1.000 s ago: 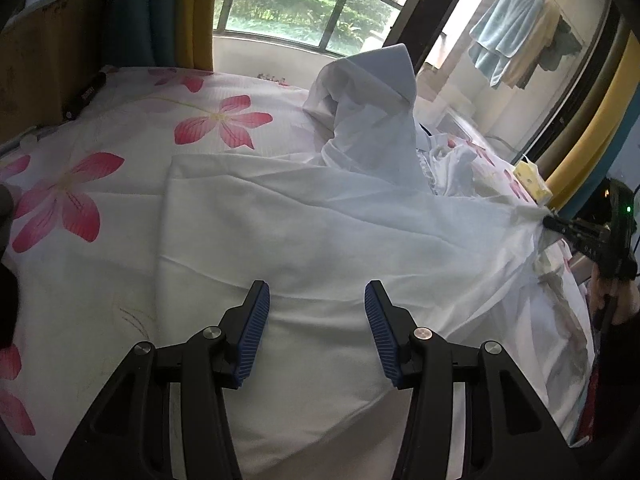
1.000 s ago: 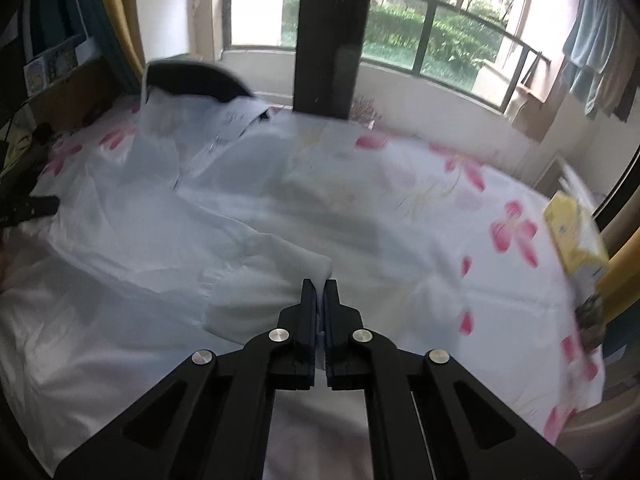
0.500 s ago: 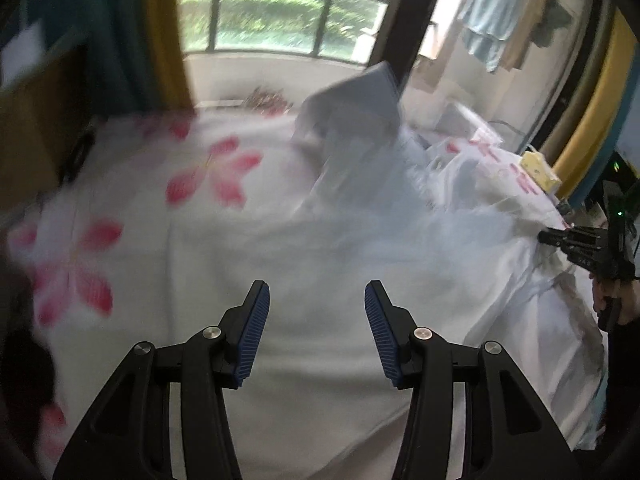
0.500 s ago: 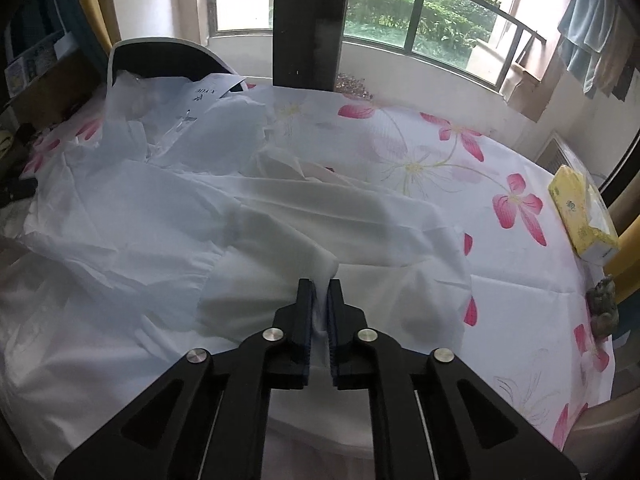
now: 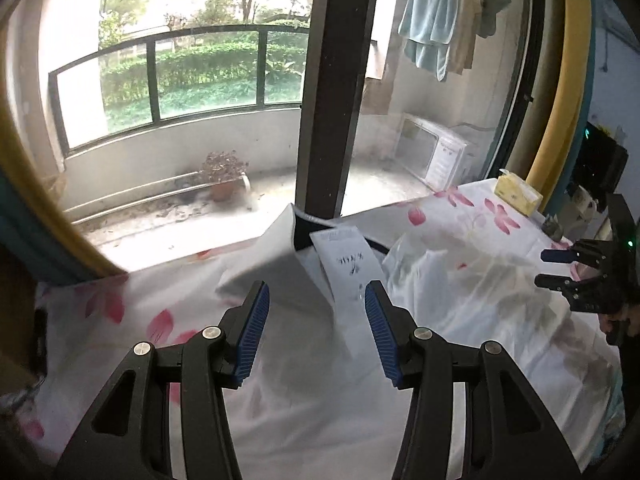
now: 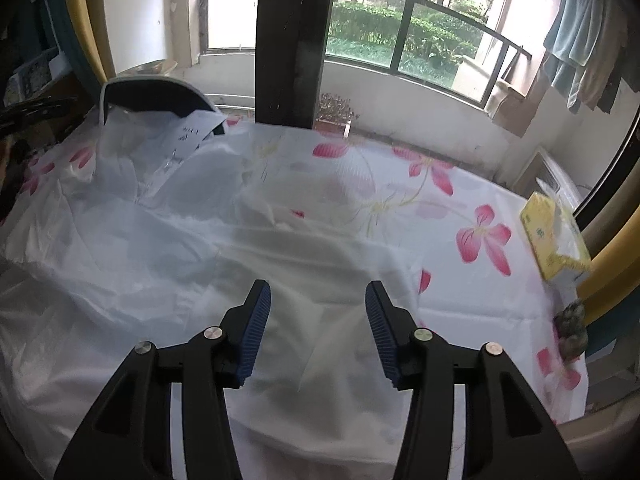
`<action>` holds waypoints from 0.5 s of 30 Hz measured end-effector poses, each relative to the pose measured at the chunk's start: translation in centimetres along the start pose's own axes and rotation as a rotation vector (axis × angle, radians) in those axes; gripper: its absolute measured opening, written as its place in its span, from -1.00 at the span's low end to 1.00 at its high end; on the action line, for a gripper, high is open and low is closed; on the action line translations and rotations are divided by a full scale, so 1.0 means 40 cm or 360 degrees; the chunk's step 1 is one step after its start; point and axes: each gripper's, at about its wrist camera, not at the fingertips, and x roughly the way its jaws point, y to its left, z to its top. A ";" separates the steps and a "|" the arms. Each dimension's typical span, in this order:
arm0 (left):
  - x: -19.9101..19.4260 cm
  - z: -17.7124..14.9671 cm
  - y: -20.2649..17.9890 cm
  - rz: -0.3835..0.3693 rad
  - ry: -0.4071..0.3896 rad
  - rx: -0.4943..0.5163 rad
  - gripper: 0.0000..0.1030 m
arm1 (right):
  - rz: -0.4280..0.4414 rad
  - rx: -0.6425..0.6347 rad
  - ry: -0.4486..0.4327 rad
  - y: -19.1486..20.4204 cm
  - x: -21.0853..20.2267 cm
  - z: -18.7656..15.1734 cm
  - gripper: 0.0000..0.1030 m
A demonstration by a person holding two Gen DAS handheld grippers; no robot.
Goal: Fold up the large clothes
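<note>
A large white garment (image 6: pixel 168 240) lies spread and rumpled over the flowered bedsheet (image 6: pixel 440 216). Its collar end with a white paper tag (image 5: pixel 348 264) stands up at the far side. My left gripper (image 5: pixel 316 328) is open and empty, raised above the garment (image 5: pixel 304 360) and facing the collar. My right gripper (image 6: pixel 318 320) is open and empty just above the garment's near edge. The right gripper also shows in the left wrist view (image 5: pixel 560 268), open, at the right.
A yellow tissue box (image 6: pixel 554 236) sits at the bed's right edge; it also shows in the left wrist view (image 5: pixel 518 194). A dark window post (image 6: pixel 294 40) stands behind the bed. A dark chair back (image 6: pixel 148 96) rises behind the collar. Towels (image 5: pixel 432 28) hang on the balcony.
My right gripper has opened and let go of the white garment's fold. My left gripper has lifted and tilted up toward the collar and the window, staying open.
</note>
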 end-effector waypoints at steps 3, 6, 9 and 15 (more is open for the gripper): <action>0.033 0.019 0.020 -0.0001 -0.0006 -0.0051 0.02 | -0.0001 -0.0021 -0.0018 0.000 0.006 0.024 -0.04; 0.069 0.021 0.053 0.0035 0.0030 -0.0107 0.02 | 0.0013 -0.0042 -0.0024 0.009 0.022 0.049 -0.04; 0.087 0.001 0.094 0.0022 0.0065 -0.0192 0.02 | 0.0038 -0.0067 -0.0022 0.021 0.044 0.070 -0.04; 0.079 -0.060 0.153 0.0064 0.0140 -0.0245 0.02 | 0.0097 -0.0162 -0.0035 0.066 0.098 0.133 -0.04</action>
